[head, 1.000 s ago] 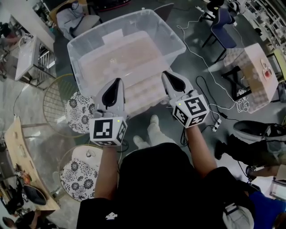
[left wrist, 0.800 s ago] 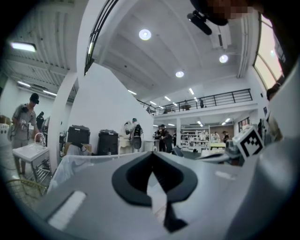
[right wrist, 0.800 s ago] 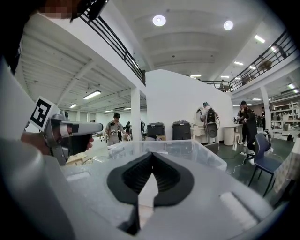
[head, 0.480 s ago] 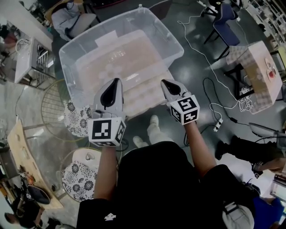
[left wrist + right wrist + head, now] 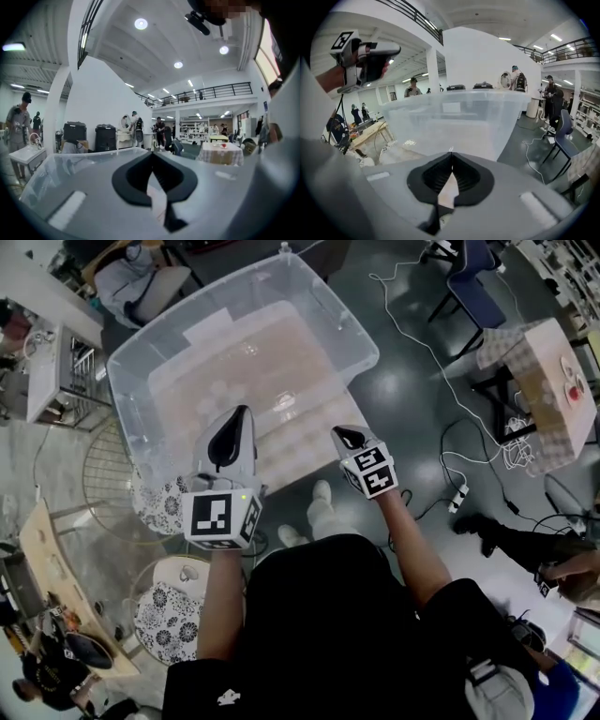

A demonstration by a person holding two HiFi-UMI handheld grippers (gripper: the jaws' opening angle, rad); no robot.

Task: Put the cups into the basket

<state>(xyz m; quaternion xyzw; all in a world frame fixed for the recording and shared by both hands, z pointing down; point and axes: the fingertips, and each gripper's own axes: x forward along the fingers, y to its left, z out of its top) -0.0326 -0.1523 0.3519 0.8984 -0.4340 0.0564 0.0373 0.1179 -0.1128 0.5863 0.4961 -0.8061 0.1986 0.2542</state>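
Note:
A large clear plastic bin stands in front of me, and several faint round clear shapes like cups lie on its pale bottom. My left gripper hangs over the bin's near rim, jaws shut, nothing in them. My right gripper is at the bin's near right corner, also shut and empty. In the left gripper view the tips meet above the bin's rim. In the right gripper view the shut tips point at the bin's wall, and the left gripper shows at upper left.
A round wire basket stands left of the bin. Beside and below it are two stools with flowered cushions. A wooden bench is at far left, cables and a small table at right. My feet stand under the bin's edge.
The head view has swung, so the bin sits further left in frame. My right gripper has moved left and away from the camera and looks smaller. The left gripper has barely shifted. Both stay shut.

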